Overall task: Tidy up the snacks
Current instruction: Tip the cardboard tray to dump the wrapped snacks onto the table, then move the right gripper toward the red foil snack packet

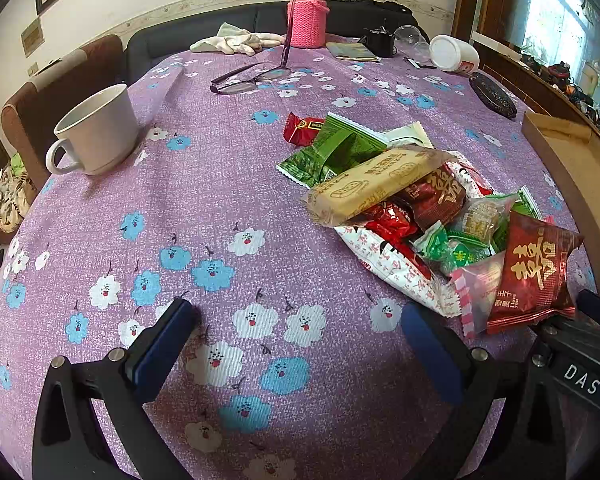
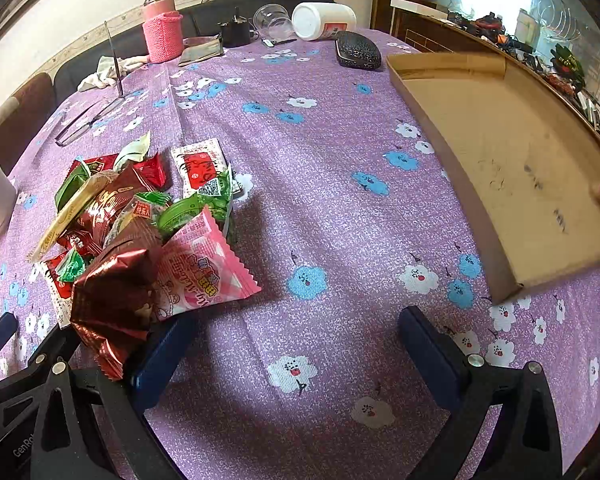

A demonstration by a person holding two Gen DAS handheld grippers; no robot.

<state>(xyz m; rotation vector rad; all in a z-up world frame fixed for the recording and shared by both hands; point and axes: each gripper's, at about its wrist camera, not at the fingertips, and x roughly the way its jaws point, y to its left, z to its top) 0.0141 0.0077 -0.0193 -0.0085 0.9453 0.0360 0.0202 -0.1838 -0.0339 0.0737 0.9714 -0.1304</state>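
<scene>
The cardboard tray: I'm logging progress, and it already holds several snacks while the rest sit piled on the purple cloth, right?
Not quite. The cardboard tray holds no snacks; the right wrist view shows its floor bare. All the snacks sit piled on the purple cloth.

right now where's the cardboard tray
The cardboard tray sits empty at the right of the right wrist view, on the tablecloth, apart from the snack pile.

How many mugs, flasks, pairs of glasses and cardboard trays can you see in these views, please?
Mugs: 1
Flasks: 1
Pairs of glasses: 1
Cardboard trays: 1
Total: 4
</scene>
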